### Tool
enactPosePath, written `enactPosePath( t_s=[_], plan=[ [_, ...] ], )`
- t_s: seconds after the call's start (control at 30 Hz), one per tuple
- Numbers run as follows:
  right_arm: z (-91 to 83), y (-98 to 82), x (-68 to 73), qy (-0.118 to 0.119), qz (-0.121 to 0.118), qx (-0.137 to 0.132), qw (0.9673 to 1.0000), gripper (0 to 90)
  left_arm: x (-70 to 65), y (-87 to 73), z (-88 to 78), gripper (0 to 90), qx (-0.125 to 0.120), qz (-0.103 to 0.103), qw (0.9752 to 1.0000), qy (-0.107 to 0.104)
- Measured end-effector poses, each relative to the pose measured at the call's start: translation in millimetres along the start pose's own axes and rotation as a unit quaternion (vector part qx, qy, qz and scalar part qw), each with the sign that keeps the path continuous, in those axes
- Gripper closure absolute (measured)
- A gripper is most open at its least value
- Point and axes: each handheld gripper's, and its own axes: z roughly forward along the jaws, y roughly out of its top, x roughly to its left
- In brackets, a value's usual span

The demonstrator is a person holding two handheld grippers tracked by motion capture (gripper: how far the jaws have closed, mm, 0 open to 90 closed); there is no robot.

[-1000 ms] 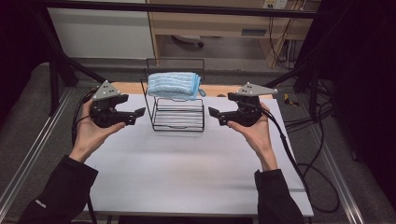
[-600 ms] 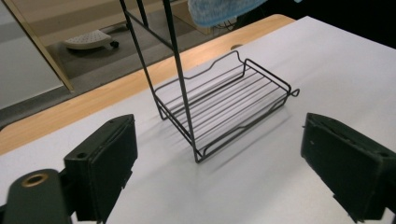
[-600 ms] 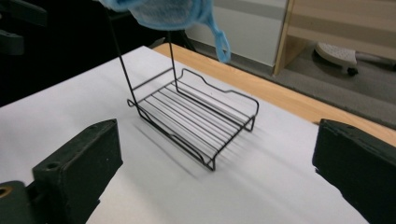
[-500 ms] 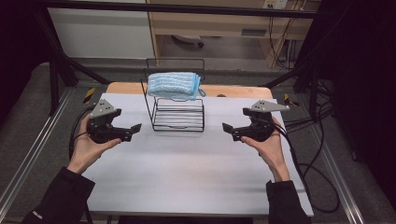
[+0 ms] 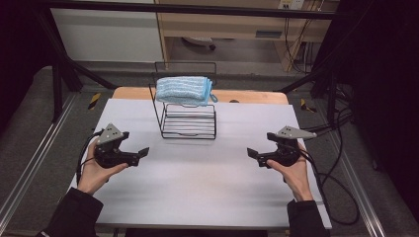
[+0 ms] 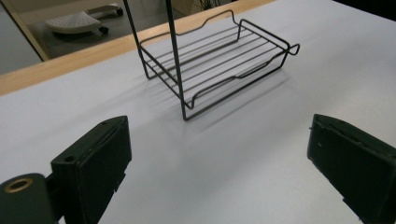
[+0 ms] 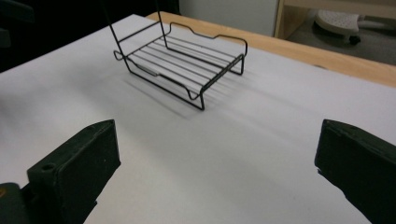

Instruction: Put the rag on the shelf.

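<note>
Wire rack (image 5: 189,116), black, two tiers, stands toward the far middle of the white worktop (image 5: 197,187). Its long axis runs side to side across the worktop; the tall back frame rises on the far side, the open front faces the person. Lower shelf (image 6: 219,60) is bare wire, bars running along the long axis. On the upper tier lies a folded blue cloth (image 5: 184,90), long side parallel to the rack, a small loop hanging at its right end.

Nearer than the rack and to its left: left tongs (image 5: 141,154), held in the left hand (image 5: 96,173), tips aimed right toward the worktop's middle. Jaws spread wide, nothing between them. Nearer than the rack and to its right: right tongs (image 5: 253,155), in the right hand (image 5: 296,173), tips aimed left. Jaws likewise spread, holding nothing. Both tongs sit well apart from the rack and from each other. Cables (image 5: 341,197) trail off right of the rack, past the worktop edge.
</note>
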Motion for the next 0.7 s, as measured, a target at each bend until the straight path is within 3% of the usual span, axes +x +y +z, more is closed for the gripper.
enactPosePath(
  t_s=[0.47,0.7],
  plan=[
    [-5.1,-58.0,-11.2,0.003,0.010,0.029,0.9995,0.7,-1.0,-49.2,11.9,6.6,0.026,-0.009,0.9996,-0.008],
    [-9.4,-80.2,-15.7,0.006,0.020,0.042,0.9989,0.7,-0.7,-63.0,13.4,6.6,0.037,-0.006,0.9993,-0.008]
  ],
)
